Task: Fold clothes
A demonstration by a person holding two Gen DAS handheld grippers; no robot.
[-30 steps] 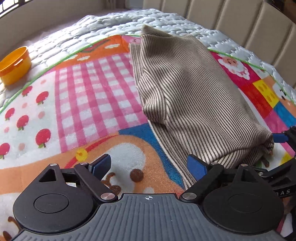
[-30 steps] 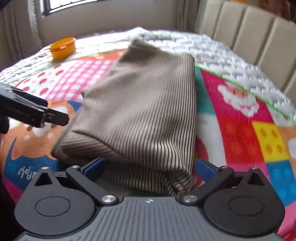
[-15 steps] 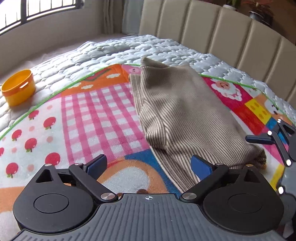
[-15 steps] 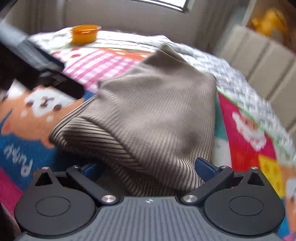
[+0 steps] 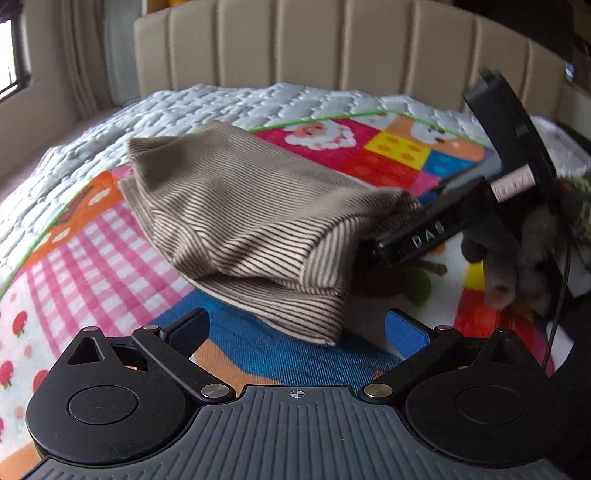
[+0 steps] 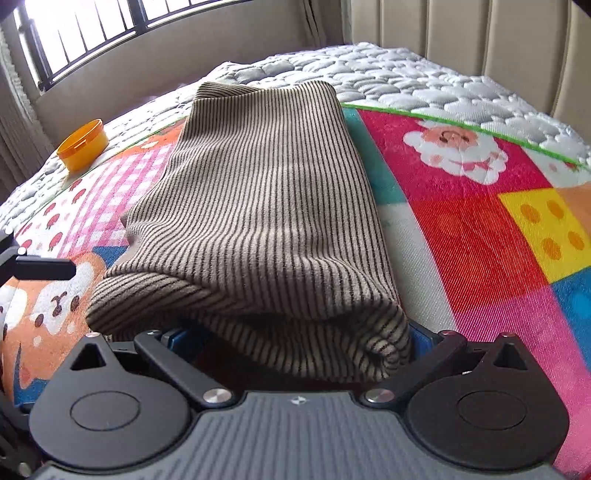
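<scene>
A folded brown striped garment [image 5: 251, 218] lies on a colourful play mat [image 5: 92, 254] on the bed. My left gripper [image 5: 295, 328] is open and empty, held just in front of the garment's near edge. My right gripper [image 6: 291, 339] is open, its fingers on either side of the garment's [image 6: 266, 206] near folded end, which bulges between them and hides the blue pads. In the left wrist view the right gripper [image 5: 373, 251] reaches under the garment's right end, held by a gloved hand [image 5: 517, 258].
An orange bowl [image 6: 83, 146] stands on the white quilt [image 6: 388, 81] at the far left of the mat. A padded beige headboard [image 5: 332, 48] rises behind the bed. A barred window [image 6: 92, 33] is on the left wall.
The left gripper has swung right and back, now facing the headboard. The right gripper has pushed in around the garment's near end, lifting it a little.
</scene>
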